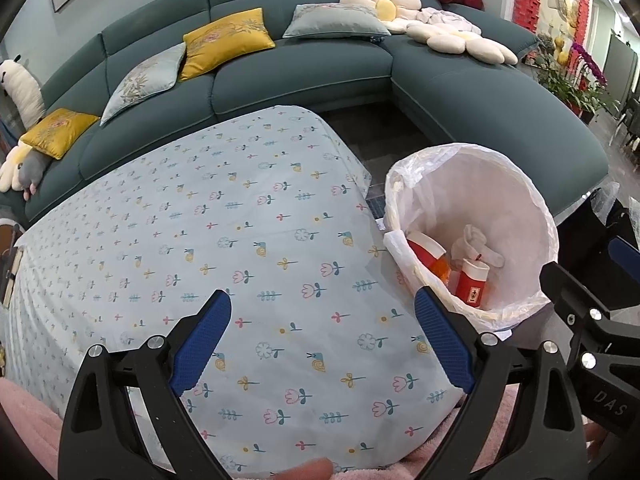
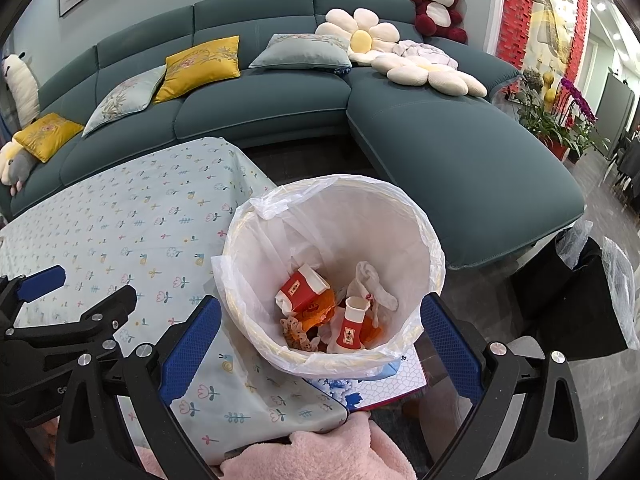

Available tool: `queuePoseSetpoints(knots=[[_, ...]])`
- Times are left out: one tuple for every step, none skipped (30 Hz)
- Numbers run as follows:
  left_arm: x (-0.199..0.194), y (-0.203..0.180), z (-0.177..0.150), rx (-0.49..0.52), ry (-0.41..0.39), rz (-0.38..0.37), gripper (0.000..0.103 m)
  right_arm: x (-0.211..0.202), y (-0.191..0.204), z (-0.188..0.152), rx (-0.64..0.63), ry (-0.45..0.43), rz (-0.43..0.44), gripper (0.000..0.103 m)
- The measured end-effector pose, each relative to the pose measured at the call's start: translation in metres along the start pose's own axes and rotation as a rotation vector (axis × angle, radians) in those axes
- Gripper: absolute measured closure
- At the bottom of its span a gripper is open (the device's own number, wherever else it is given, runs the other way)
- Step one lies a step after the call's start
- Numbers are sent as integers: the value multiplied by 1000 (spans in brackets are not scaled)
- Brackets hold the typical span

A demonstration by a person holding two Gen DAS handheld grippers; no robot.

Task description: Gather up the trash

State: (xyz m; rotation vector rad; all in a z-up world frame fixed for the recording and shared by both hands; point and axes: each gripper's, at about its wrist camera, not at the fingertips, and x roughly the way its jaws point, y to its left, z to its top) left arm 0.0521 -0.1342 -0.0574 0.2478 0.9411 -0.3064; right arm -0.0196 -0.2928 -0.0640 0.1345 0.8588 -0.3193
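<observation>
— Beside the table [image 1: 120, 264] with the flowered cloth, what stands there?

— A waste bin [image 2: 240, 272] lined with a white plastic bag [image 2: 434, 268], touching the table's right edge. Behind both runs a teal sofa [image 1: 300, 80].

— And where is the trash?

— At the bottom of the bin: two red-and-white paper cups [image 2: 352, 326], one upright and one tipped [image 2: 300, 288], some orange wrappers [image 2: 320, 306], and a crumpled white tissue [image 2: 372, 280].

— How do the tools stand?

— The left gripper [image 1: 322, 340] hangs over the cloth with its blue pads [image 1: 202, 344] spread wide and nothing between them. The right gripper [image 2: 320, 346] is over the near rim of the bin, also spread wide and gripping nothing.

— Anything else close by?

— Pink fleece [image 2: 312, 456] shows at the bottom of the right wrist view, and a patterned blue, white and red board [image 2: 384, 384] lies under the bin's near edge.
</observation>
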Motion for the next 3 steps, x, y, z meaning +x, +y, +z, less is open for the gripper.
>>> queuePoseSetpoints(knots=[[0, 0, 0, 0, 0, -3, 14, 0, 0, 0, 0, 1, 0, 7], [0, 0, 1, -3, 2, -9, 14, 0, -1, 0, 2, 2, -1, 7], [0, 0, 1, -5, 3, -14, 14, 0, -1, 1, 4, 3, -2, 7]])
